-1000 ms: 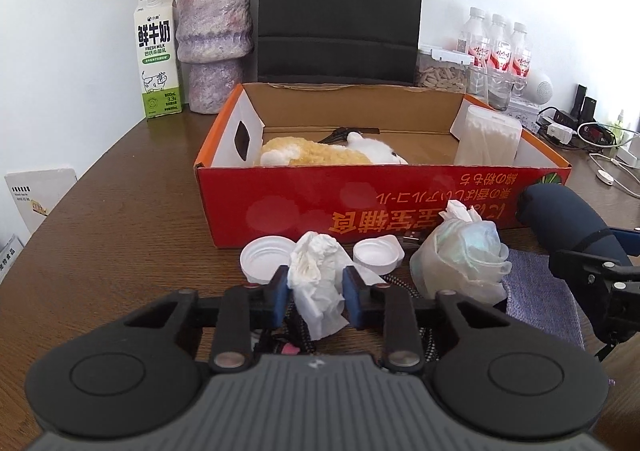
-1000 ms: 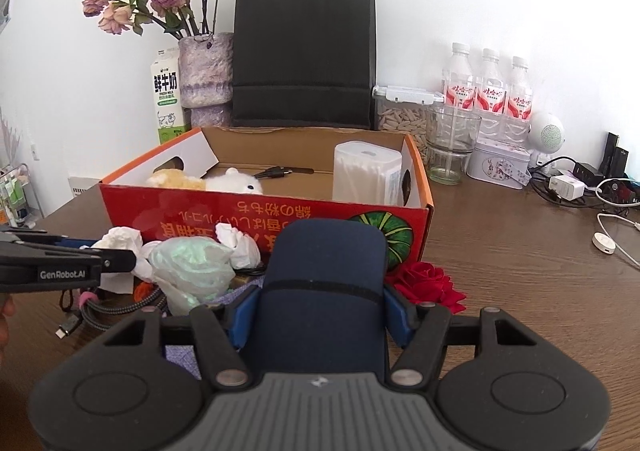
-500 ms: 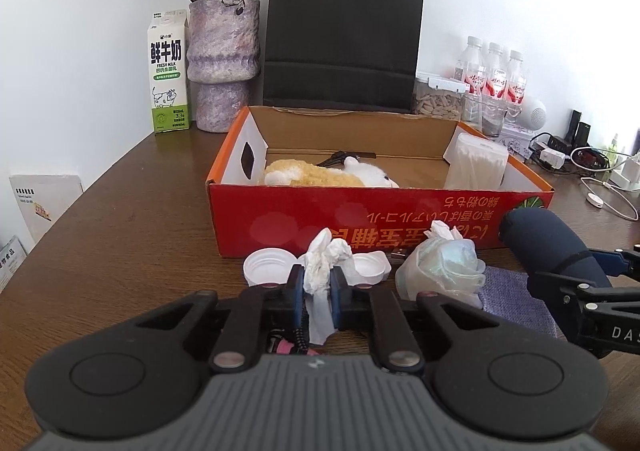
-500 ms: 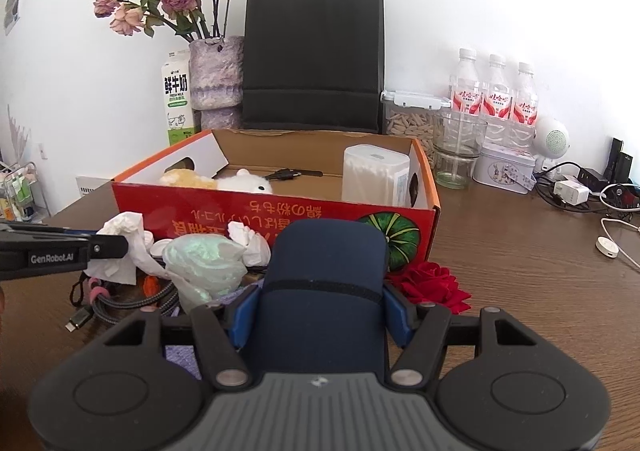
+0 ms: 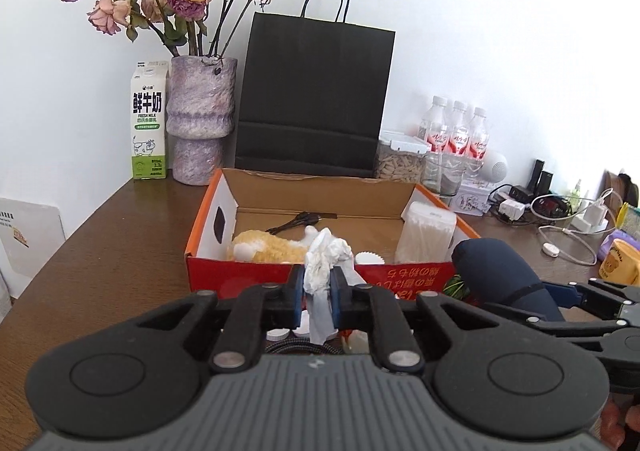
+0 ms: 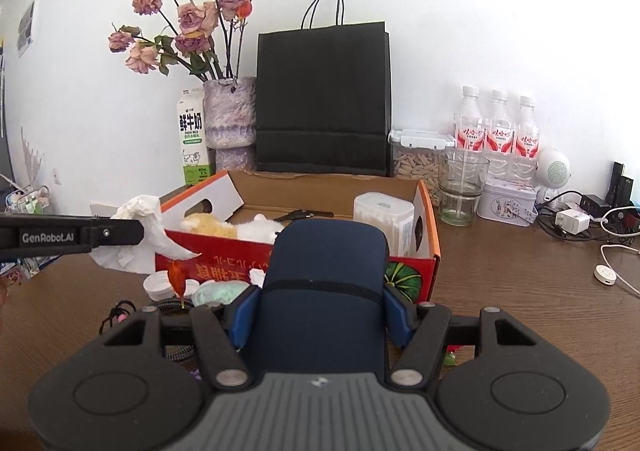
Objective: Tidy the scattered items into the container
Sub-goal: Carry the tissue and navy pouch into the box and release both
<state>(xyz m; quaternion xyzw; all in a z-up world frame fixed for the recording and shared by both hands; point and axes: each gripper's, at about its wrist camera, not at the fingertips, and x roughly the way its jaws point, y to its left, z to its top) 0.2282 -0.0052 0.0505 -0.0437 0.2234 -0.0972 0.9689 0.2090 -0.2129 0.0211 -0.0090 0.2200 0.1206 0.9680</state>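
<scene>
- Tissue (image 5: 326,271) sits clamped in the left tool (image 5: 316,297), raised just short of the box (image 5: 256,279), likely for dropping in.
- Right tool (image 6: 320,313) clamps a navy case (image 6: 324,291), also short of the box.

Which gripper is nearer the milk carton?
Left. The left gripper holds a tissue on the milk carton's side; the right gripper sits further from it.
</scene>
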